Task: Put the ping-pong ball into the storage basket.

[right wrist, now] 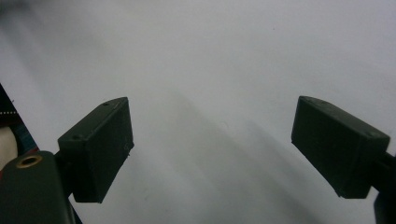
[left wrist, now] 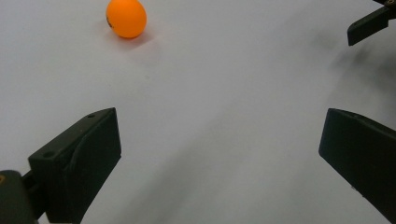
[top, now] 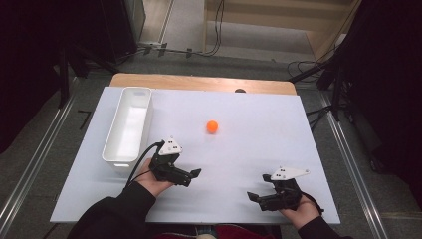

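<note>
Ball: orange ball (top: 212, 126) rests on the white table (top: 259, 139), near mid-surface, touching nothing; left gripper view shows it (left wrist: 126, 17) far ahead, upper left
Left gripper: left gripper (top: 191, 175) held low over the near-left table, jaws spread wide with bare surface between (left wrist: 219, 158); ball well apart from it
Right gripper: right gripper (top: 255, 198) at near-right edge, jaws wide apart over plain white (right wrist: 212, 149), holding nothing
Bin: white bin (top: 128, 127) stands lengthwise along the left side, well apart from ball
Hands: dark sleeves enter from the bottom
</note>
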Available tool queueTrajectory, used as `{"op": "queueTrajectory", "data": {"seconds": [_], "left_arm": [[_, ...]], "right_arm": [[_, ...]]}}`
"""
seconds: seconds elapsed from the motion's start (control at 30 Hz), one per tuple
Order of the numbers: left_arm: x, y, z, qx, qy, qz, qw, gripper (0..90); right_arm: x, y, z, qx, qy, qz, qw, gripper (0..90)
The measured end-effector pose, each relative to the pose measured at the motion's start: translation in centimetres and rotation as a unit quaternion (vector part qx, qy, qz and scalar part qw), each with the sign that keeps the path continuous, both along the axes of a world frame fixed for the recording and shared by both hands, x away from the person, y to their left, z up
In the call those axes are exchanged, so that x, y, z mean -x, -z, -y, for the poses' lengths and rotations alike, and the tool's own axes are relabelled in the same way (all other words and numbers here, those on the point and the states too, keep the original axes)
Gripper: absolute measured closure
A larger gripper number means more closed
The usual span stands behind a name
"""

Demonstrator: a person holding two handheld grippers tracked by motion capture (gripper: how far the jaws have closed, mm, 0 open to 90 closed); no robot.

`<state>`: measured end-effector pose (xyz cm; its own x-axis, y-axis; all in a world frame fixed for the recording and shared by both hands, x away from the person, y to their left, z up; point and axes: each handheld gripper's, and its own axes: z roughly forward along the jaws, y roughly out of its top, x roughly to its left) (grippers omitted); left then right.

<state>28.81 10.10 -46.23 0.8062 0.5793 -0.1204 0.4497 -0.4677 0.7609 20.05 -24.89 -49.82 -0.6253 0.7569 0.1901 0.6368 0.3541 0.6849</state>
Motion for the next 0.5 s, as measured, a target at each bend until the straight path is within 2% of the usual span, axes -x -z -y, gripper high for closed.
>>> {"op": "queueTrajectory", "data": {"seconds": [0.5], "left_arm": [[-1.2, -0.1, 1.6, 0.004, -0.006, -0.001, 1.0000, 0.0]], "right_arm": [[-0.4, -0.1, -0.3, -0.002, -0.007, 0.006, 1.0000, 11.5]]}}
